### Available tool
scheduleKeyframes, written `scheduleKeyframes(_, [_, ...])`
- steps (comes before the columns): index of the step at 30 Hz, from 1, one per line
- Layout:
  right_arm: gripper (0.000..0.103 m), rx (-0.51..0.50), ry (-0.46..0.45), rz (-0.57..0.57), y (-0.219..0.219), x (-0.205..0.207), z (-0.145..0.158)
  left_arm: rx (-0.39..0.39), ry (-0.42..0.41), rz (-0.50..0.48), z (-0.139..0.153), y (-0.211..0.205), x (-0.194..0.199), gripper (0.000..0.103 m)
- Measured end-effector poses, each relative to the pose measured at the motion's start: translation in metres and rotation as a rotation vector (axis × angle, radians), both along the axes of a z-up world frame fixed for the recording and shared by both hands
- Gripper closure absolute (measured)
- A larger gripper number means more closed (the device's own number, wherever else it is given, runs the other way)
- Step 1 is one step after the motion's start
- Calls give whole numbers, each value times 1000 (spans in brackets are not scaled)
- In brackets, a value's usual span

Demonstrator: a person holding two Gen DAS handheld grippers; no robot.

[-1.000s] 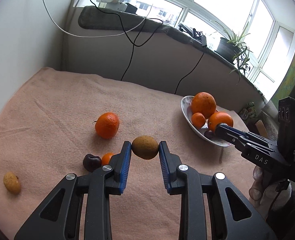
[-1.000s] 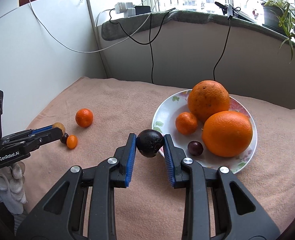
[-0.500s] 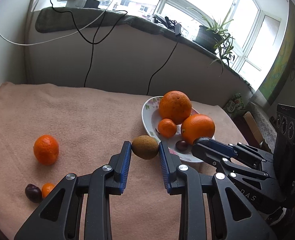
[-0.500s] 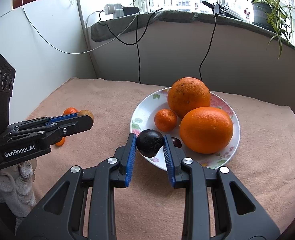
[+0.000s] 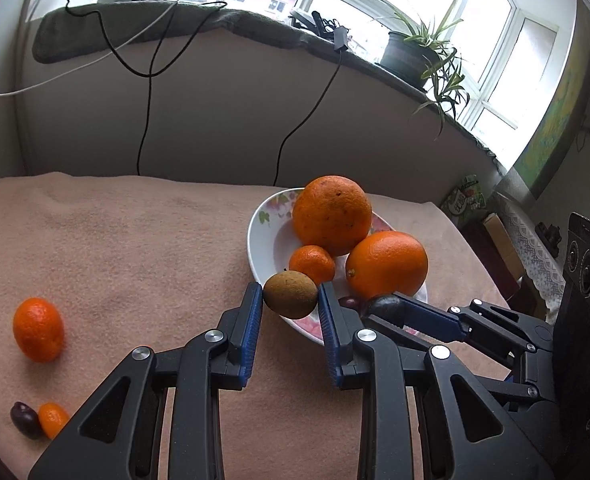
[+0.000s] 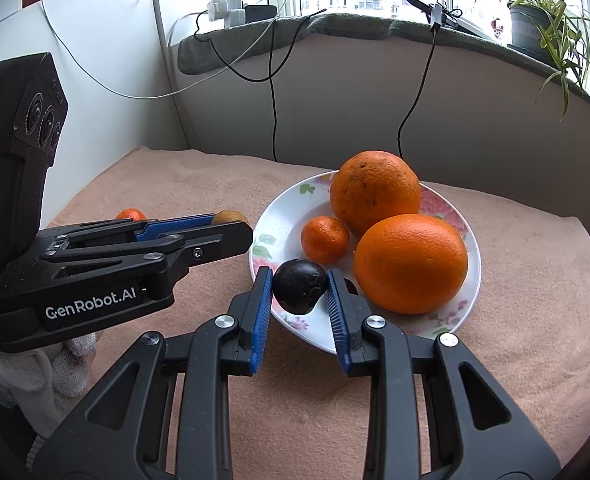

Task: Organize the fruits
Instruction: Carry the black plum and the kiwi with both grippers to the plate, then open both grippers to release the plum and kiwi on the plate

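My left gripper [image 5: 290, 300] is shut on a brown kiwi [image 5: 290, 294] and holds it at the near left rim of the white flowered plate [image 5: 261, 236]. My right gripper [image 6: 299, 286] is shut on a dark round fruit [image 6: 299, 286] over the plate's near rim [image 6: 261, 240]. The plate holds two big oranges [image 6: 410, 263], a small mandarin [image 6: 324, 239] and a dark plum [image 5: 349, 302]. The right gripper also shows in the left wrist view [image 5: 387, 306], and the left gripper in the right wrist view [image 6: 231, 224].
On the pink cloth at the left lie a mandarin [image 5: 38, 329], a small kumquat [image 5: 53, 420] and a dark plum [image 5: 25, 420]. A wall with hanging cables [image 5: 147, 92] and a sill with a potted plant [image 5: 409, 58] stand behind.
Both grippers have moved closer to the plate with their fruits. The left gripper has swung right, so the loose fruits now lie far to its left.
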State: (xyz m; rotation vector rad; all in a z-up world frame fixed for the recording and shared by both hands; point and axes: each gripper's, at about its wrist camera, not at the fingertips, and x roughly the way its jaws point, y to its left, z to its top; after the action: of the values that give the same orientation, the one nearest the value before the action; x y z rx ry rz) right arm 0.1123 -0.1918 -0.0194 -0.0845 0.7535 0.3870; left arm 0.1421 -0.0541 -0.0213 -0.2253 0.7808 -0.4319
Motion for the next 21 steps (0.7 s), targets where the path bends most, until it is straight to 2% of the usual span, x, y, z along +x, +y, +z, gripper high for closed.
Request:
scheduleKeyframes(12, [74,-17,2,9,1,3,-2,-1,3,-12,0,-7,5,76])
scheduleKeyframes(13, [74,-19,2,11,1,3,-2,-2,2,-13,0,-7,5,74])
scheduleKeyframes(14, [73,-21,1,12,1,3,-2,-2,1,-13,1,-8,5,67])
scheduleKeyframes(15, [68,-24,-2,12,1,2,-1,-1,-2,-13,2,-8,5,62])
scheduleKeyframes(16, [62,-27,-8,12,2,1,-1,0,-4,-15,2,-8,5,60])
scheduleKeyframes(17, [48,-28,-16,12,2,0,0,0,-5,-17,3,-9,5,60])
scheduleKeyframes(18, [43,-27,-25,13,1,-1,1,3,-7,-15,3,-9,5,58])
scheduleKeyframes(20, [43,-25,-29,15,1,-2,3,6,-11,-6,4,-9,4,50])
scheduleKeyframes(21, [42,-25,-28,14,1,-2,3,4,-11,-5,5,-8,4,50])
